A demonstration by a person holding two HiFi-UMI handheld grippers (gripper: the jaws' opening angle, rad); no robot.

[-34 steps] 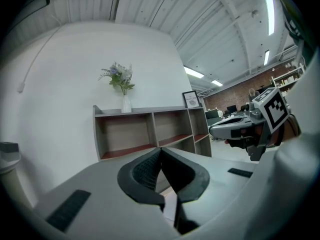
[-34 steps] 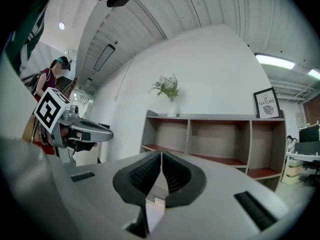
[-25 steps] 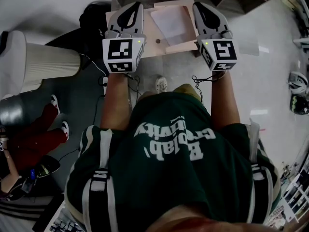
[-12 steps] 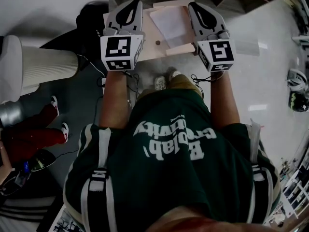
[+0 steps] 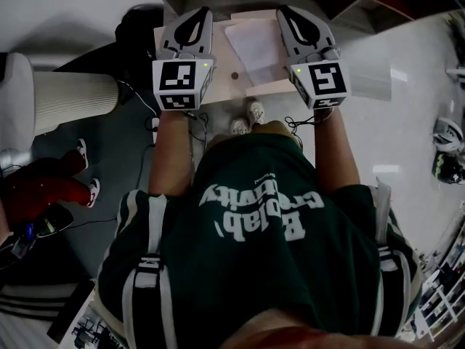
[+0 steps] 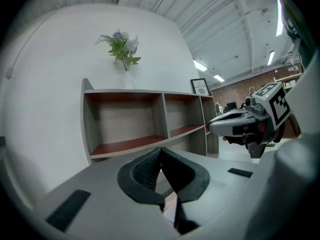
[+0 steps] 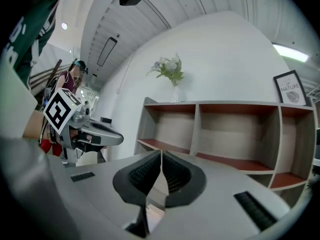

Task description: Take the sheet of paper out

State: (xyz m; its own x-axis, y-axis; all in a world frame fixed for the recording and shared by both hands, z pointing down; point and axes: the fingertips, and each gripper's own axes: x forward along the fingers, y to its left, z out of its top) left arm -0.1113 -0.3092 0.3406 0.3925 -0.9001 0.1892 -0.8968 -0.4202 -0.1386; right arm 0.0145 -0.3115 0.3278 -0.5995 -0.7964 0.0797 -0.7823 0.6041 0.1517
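Where the head view looks down, sheet of paper lying in wooden tray between both grippers, tray's far end cut off under shelf unit, left gripper jaws together, empty, right gripper likewise closed, empty.

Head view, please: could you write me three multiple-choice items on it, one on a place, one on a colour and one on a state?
1. Where does the sheet of paper lie?
A. on the floor
B. in the wooden tray
C. on a chair

2. What colour is the person's shirt?
A. dark green
B. yellow
C. red

3. How do the left gripper's jaws stand?
A. wide open
B. shut on the tray's side wall
C. shut on the paper

Key: 1 B, the white sheet rests inside the tray, between the left gripper and the right gripper. 2 A, green cloth with white print fills the lower picture. 3 B, the jaws meet over the tray's left edge.
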